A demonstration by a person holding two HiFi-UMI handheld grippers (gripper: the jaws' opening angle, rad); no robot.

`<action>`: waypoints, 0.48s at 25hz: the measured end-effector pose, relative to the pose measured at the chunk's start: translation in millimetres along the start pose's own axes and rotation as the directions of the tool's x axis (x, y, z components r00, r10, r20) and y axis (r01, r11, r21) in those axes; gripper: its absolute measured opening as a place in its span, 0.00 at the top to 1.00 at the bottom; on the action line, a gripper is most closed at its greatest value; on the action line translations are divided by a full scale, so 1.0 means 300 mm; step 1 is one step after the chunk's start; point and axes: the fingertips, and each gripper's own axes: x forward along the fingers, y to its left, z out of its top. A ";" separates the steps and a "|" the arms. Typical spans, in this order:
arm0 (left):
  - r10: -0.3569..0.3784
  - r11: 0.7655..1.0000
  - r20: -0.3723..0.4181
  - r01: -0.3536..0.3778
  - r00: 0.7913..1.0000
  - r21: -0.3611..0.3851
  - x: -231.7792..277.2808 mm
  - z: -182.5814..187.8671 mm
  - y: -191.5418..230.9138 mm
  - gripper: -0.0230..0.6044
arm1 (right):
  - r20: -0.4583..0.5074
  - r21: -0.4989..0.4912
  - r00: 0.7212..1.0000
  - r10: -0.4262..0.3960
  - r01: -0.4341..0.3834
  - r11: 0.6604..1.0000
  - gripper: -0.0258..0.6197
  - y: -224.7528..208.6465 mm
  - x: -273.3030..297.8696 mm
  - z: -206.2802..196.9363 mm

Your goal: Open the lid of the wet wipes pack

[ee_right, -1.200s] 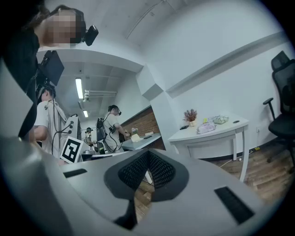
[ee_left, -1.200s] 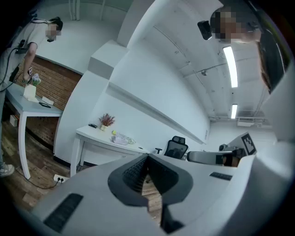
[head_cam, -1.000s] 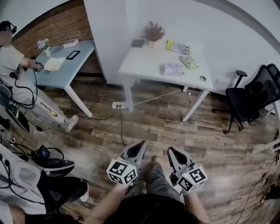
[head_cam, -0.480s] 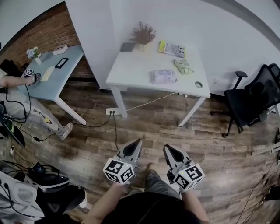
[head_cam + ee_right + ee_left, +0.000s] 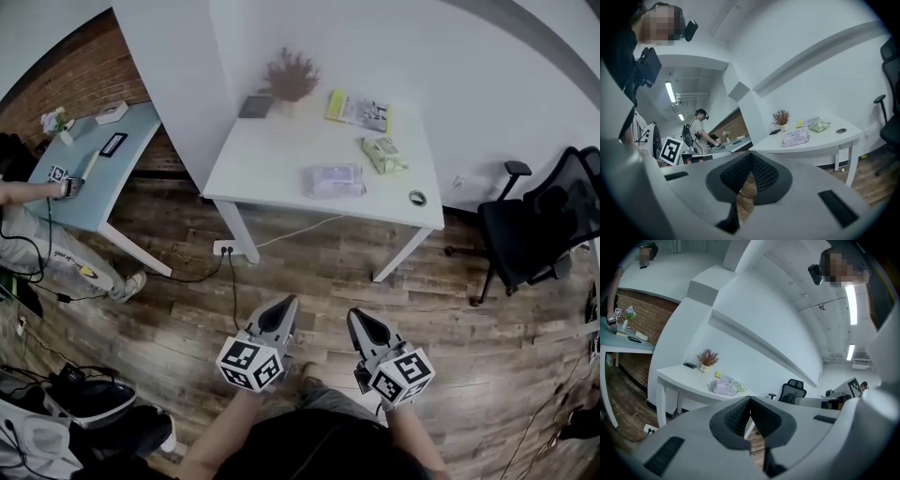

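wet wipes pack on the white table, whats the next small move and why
Probably step up to the white table and bring both grippers over the wet wipes pack: it lies mid-table, far beyond the left gripper and right gripper, both shut and empty above the wood floor.

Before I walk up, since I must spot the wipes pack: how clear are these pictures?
Head view: even light, wipes pack sharp on the table, edges bent, corners dark. Left gripper view: ceiling lamp glares, shut left claw fills the bottom. Right gripper view: pack small but clear, rim dark.
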 end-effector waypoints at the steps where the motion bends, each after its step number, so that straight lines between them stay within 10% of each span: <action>1: 0.007 1.000 0.002 -0.007 1.000 -0.003 0.018 0.002 0.006 0.94 | -0.004 -0.004 1.000 0.006 -0.006 1.000 0.93 -0.018 0.008 0.005; 12: 0.051 0.999 -0.015 -0.051 0.999 -0.004 0.088 -0.018 0.047 0.94 | -0.031 0.032 0.998 0.054 -0.053 0.998 0.93 -0.090 0.062 -0.031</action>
